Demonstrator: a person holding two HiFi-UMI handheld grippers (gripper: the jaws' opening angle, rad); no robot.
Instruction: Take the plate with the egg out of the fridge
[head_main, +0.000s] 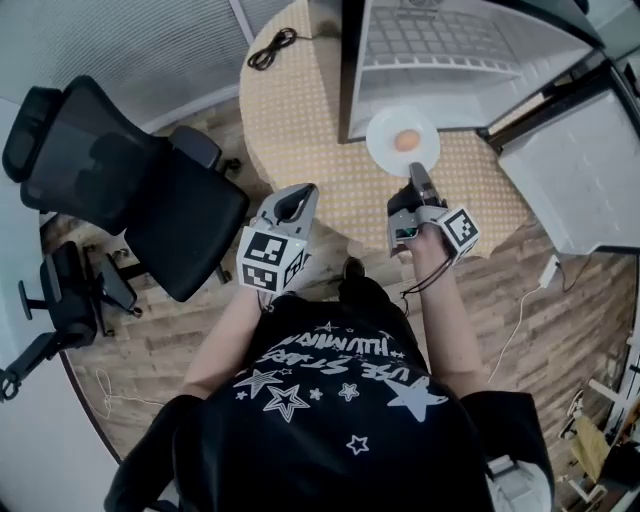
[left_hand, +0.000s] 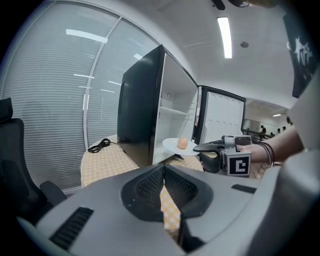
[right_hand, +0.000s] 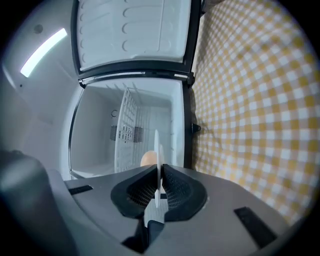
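The right gripper (head_main: 420, 176) pinches the rim of the plate (head_main: 381, 133), which carries the egg (head_main: 406, 141), at the mouth of the open fridge (head_main: 455, 55). The left gripper (head_main: 297, 197) hangs nearby over the table (head_main: 300, 115), its jaws together on nothing.

Both arms out front, one gripper per hand, right one doing the work

Grey plastic right gripper (head_main: 419, 178) with its black-and-white marker cube pushed furthest forward, jaws pinched tight on the rim of the thin round white plate (head_main: 381, 150), bare right forearm (head_main: 446, 315) stretched almost straight. Matching grey left gripper (head_main: 296, 196) hanging back and off to the side, well apart from the right one, jaws closed together with nothing in them, tips aimed ahead, bare left forearm (head_main: 226, 338) angled in toward the torso.
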